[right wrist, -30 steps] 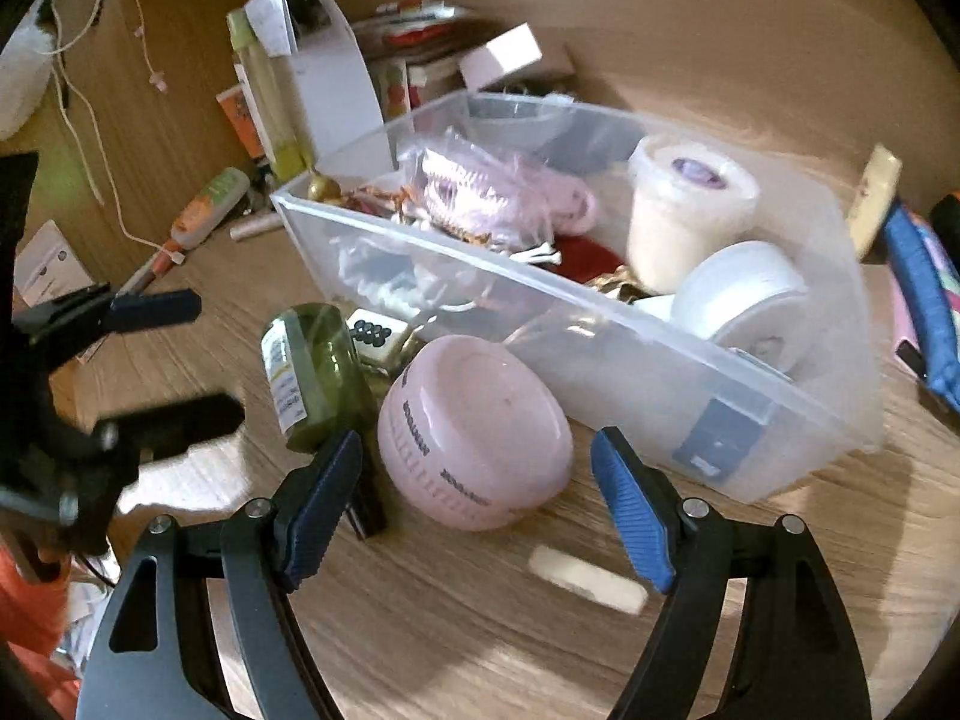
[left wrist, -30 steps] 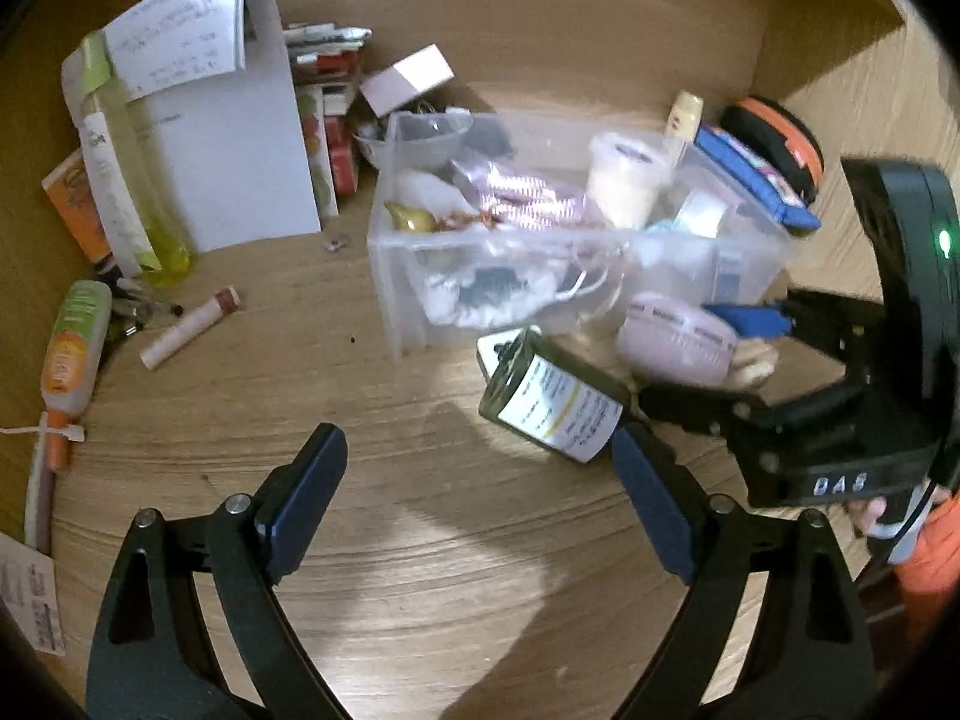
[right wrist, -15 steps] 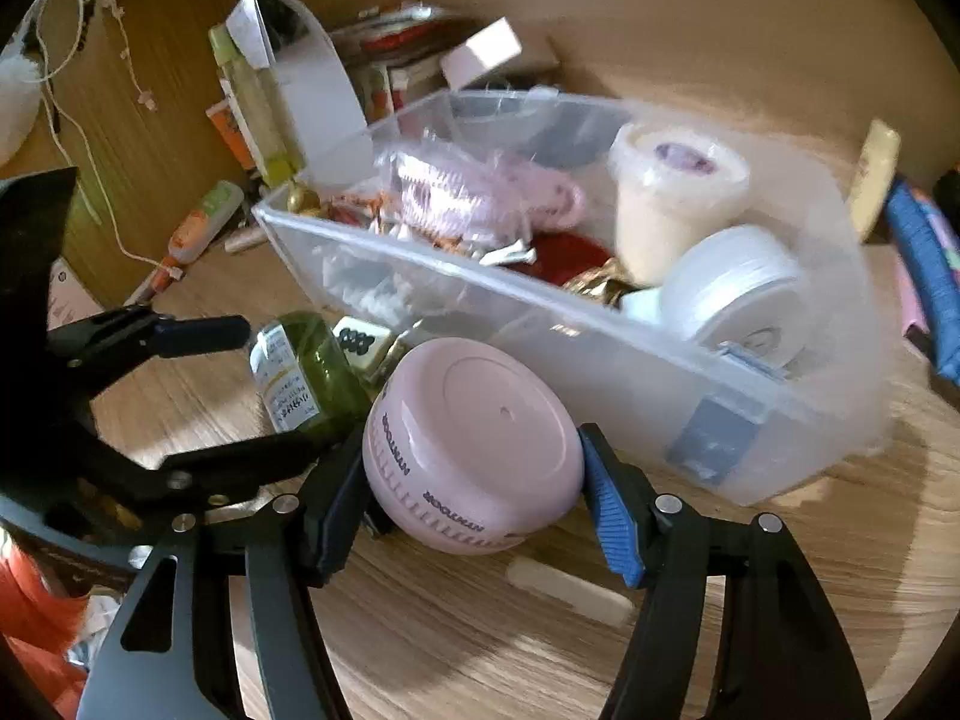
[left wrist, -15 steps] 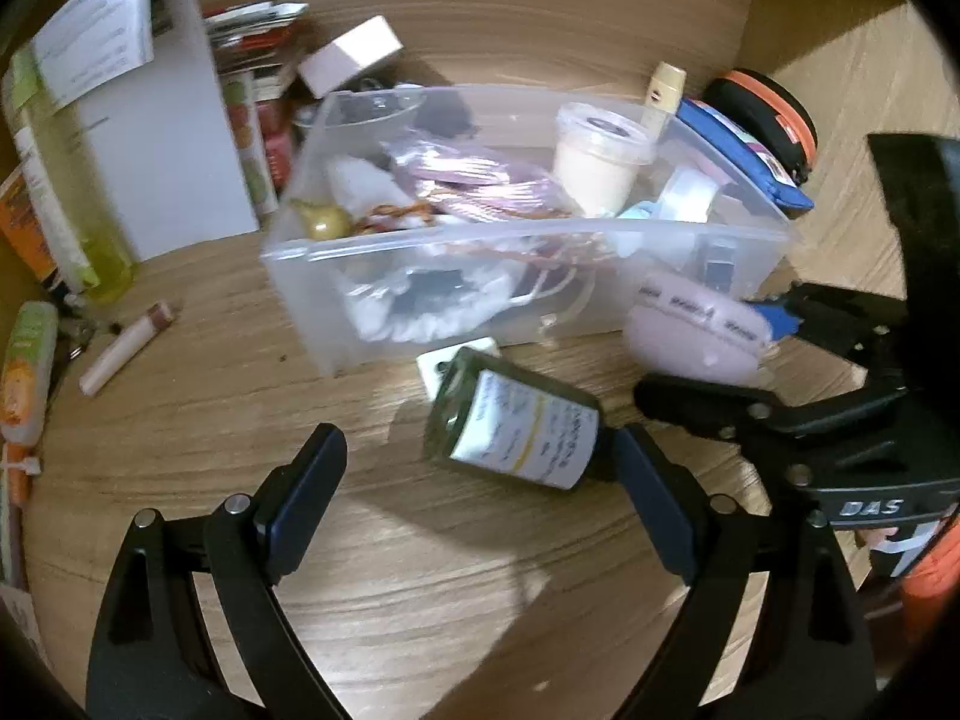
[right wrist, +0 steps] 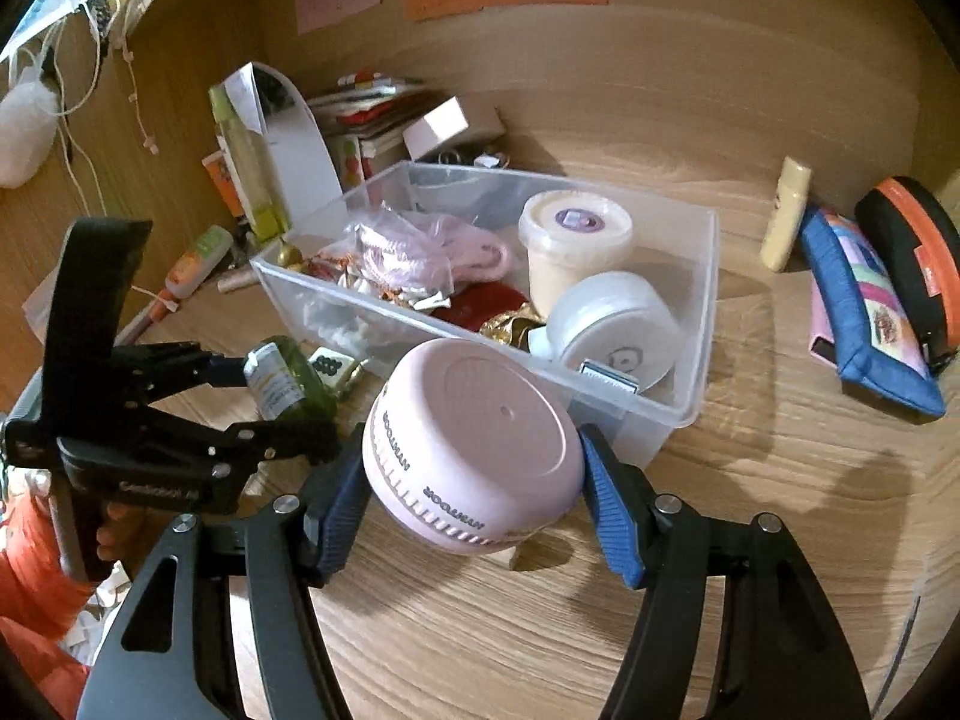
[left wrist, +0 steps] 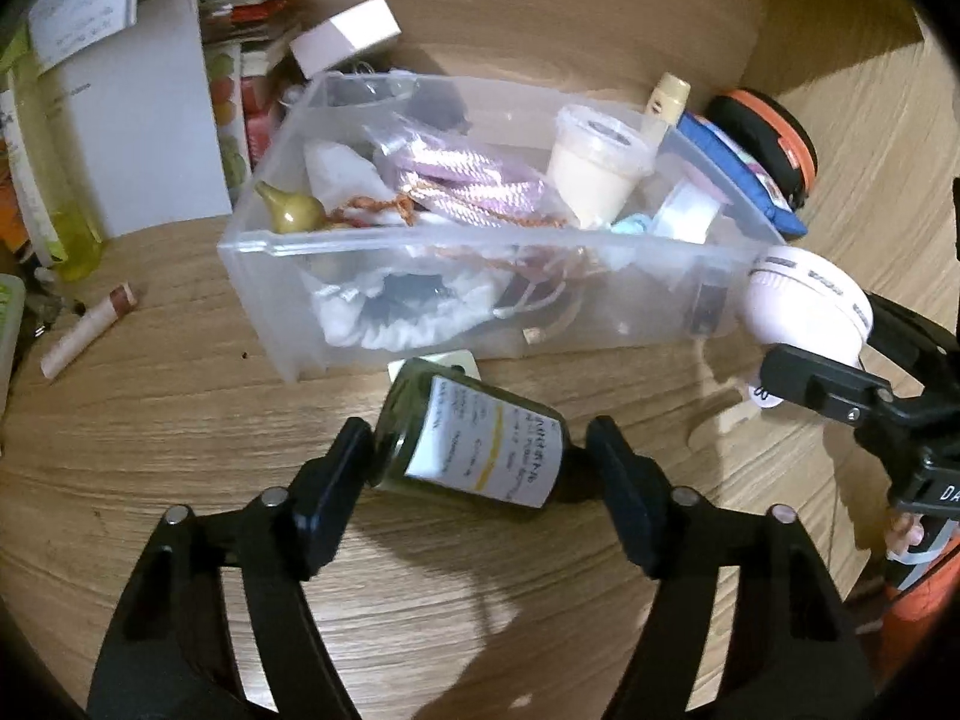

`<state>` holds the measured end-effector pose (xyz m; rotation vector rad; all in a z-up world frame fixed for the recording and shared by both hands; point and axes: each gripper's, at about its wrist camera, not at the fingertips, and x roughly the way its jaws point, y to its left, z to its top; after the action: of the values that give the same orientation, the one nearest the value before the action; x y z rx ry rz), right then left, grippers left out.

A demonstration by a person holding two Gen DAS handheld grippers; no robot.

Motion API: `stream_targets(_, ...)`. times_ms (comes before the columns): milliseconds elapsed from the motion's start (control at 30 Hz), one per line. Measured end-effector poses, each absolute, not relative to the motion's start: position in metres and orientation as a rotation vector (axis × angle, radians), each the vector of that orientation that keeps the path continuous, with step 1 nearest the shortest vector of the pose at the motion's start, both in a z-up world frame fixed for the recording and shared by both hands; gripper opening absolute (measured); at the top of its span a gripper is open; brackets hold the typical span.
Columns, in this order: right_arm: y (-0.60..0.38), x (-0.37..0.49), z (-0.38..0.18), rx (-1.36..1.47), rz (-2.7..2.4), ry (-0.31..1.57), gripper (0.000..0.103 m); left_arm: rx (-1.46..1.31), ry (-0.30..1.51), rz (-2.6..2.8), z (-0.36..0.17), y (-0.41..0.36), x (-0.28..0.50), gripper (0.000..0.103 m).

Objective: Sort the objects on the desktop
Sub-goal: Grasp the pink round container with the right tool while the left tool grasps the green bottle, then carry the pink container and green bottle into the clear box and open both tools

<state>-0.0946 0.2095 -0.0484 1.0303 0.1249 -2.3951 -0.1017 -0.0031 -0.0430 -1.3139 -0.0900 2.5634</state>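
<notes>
My left gripper (left wrist: 480, 480) is shut on a dark green bottle (left wrist: 474, 450) with a white label, which lies on its side just in front of the clear plastic bin (left wrist: 480, 240). It also shows in the right wrist view (right wrist: 288, 384). My right gripper (right wrist: 474, 486) is shut on a round pink case (right wrist: 474, 450) and holds it above the desk at the bin's (right wrist: 690, 414) near corner. The pink case also shows in the left wrist view (left wrist: 804, 306). The bin holds a cream tub (right wrist: 573, 240), a white round case (right wrist: 612, 324), pink cord and other small items.
A white tile (left wrist: 435, 363) lies by the bin. A lip-balm tube (left wrist: 87, 330), a tall white box (left wrist: 144, 120) and a green bottle (left wrist: 45, 192) are at the left. A blue pouch (right wrist: 864, 318), an orange-black case (right wrist: 912, 252) and a cream tube (right wrist: 786, 213) are at the right.
My left gripper has moved in and shut on the green bottle. My right gripper has shut on the pink case and lifted it up beside the bin's corner.
</notes>
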Motion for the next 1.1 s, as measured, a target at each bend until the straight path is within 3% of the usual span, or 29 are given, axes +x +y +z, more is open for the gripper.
stream_targets(100,0.212,-0.093,-0.044,1.014,-2.407,0.116,0.062,-1.295,-0.110,2.574,-0.039,-0.008,-0.096,0.064)
stream_targets(667,0.215,-0.085,-0.017,0.915,-2.438,0.074,0.062,-1.051,0.041,2.774,0.012,-0.006,-0.054,0.064)
stream_targets(1100,0.214,-0.089,0.005,0.832,-2.499,0.086,0.062,-0.807,0.012,2.934,0.073,-0.031,-0.057,0.064)
